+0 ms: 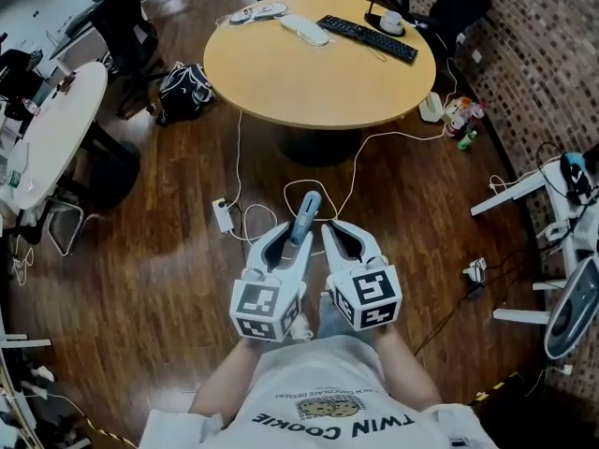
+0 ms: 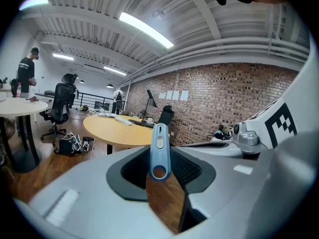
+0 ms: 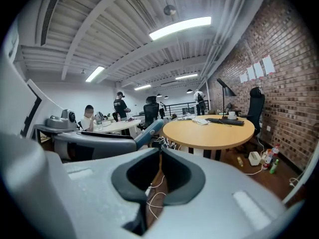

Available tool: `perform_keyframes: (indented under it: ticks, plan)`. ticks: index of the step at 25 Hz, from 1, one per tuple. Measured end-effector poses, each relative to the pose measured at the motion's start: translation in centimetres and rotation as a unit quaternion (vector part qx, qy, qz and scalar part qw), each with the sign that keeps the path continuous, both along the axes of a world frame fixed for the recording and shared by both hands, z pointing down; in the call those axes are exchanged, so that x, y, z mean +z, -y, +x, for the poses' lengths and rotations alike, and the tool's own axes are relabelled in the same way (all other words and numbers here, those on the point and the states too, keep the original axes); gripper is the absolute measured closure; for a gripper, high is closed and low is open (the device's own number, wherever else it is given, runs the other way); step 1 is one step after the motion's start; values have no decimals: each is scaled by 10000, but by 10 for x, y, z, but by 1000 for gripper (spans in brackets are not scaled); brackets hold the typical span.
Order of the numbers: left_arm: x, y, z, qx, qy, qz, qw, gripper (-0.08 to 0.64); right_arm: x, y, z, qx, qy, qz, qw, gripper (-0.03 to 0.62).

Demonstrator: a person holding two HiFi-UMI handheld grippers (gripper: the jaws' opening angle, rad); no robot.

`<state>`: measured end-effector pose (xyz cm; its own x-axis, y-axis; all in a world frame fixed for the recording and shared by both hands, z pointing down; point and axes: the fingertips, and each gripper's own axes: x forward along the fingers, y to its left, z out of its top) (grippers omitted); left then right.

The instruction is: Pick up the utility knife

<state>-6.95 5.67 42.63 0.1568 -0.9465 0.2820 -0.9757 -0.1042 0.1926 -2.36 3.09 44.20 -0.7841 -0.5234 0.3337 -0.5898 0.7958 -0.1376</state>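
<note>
Sticking out beyond the jaws of the left gripper [image 1: 298, 235], the blue utility knife [image 2: 160, 151] was clamped between them at frame centre, above the wooden floor [image 1: 168, 232]. Just right, the right gripper [image 3: 160, 153] had its jaws closed together, empty. A round table [image 1: 309, 73] stood upper centre.

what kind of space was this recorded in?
Most likely an open-plan office or lab workspace: a round wooden table with a keyboard on it, office chairs by the desks, a brick wall, and cables trailing over the wood floor.
</note>
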Motion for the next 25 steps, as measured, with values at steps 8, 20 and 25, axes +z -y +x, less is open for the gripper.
perform_keyframes:
  ticks: [8,20,25]
  plan:
    - [-3,-68,27,273,-141,78,9995,424,-4,-72,27,299,-83,29,9995,588]
    - [-12,-111,85,167,-53,149,9997,423,-15,-116,84,274,-13,123,9995,588]
    - [-15,-124,119,-41,-34,149,9999,423,-18,-127,121,154,13,126,9998,591]
